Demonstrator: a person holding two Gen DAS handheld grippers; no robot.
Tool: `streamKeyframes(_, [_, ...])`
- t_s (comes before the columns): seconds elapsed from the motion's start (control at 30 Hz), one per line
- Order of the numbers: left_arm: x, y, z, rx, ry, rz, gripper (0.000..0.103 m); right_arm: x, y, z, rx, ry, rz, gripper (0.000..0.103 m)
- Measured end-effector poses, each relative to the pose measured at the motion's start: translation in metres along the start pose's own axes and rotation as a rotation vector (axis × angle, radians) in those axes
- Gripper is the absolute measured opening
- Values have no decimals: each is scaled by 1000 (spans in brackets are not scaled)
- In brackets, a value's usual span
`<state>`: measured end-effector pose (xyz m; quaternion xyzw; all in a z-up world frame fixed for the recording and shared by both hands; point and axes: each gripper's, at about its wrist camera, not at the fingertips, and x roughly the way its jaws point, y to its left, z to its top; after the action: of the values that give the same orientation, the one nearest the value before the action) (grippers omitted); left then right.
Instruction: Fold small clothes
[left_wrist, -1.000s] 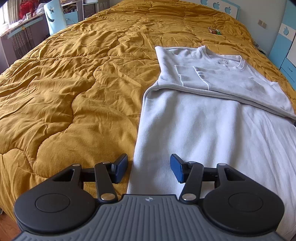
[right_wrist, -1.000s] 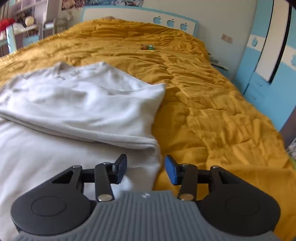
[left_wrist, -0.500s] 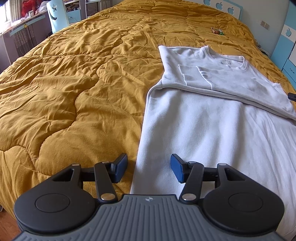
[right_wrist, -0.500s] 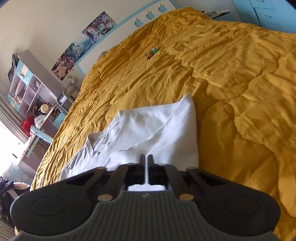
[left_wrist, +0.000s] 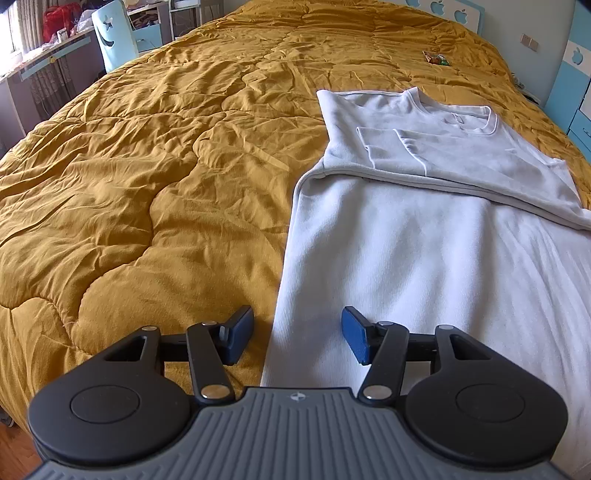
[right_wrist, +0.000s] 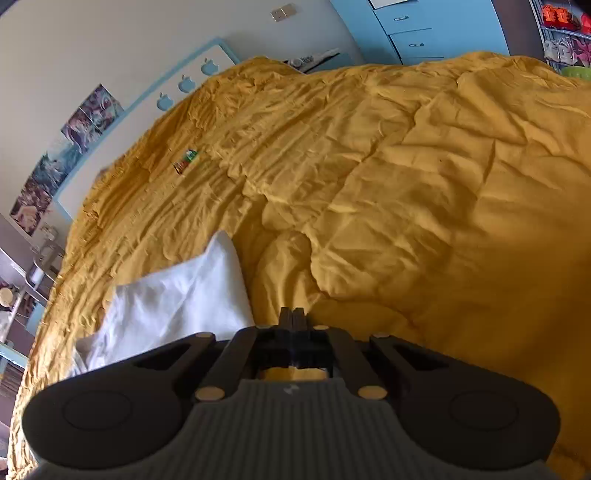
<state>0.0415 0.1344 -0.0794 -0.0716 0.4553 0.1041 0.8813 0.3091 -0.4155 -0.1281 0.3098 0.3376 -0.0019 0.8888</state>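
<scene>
- Lying flat on the bed's mustard quilt, a pale shirt has its neckline toward the headboard and both sleeves folded in across the chest.
- Left tool: fingers apart, blue pads facing each other, nothing gripped between them. It hangs just above the near left edge of the shirt; one finger is over the quilt, the other over the cloth.
- Right tool: fingers pressed together, with no cloth visible between the tips. Its view is rolled, so the bed appears tilted. The tool is over bare quilt, just beside a corner of the shirt, which shows to the left of the fingers; whether the tips touch the quilt cannot be told.
- Small coloured wrapper, also seen in the right view, lies on the quilt between the shirt and the headboard, well apart from both tools.
- Background: a light blue chair and a cluttered table stand left of the bed; blue drawers and wall posters appear in the right view.
</scene>
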Motion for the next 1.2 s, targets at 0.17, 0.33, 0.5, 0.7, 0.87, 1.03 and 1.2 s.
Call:
streamKeyframes(0.17, [0, 0, 0, 6, -6, 7, 65, -9, 16, -2, -67, 129, 211, 0])
streamKeyframes(0.33, [-4, 1, 0, -10, -4, 8, 65, -10, 25, -31, -206, 144, 67, 0])
streamKeyframes(0.5, [-7, 7, 0, -35, -5, -4, 65, -26, 0, -30, -116, 63, -77, 0])
streamKeyframes(0.7, [-11, 10, 1, -46, -23, -24, 65, -74, -5, -22, -164, 28, -37, 0])
streamKeyframes(0.87, [-23, 16, 5, -79, -54, -37, 67, -125, 4, -26, -217, 30, 24, 38])
streamKeyframes(1.03, [-39, 34, 16, -107, -4, -53, 75, -164, 22, -31, -285, 62, 25, 52])
streamKeyframes(1.2, [-58, 63, 21, -108, 62, -178, 84, -201, 29, -46, -283, 113, 55, 73])
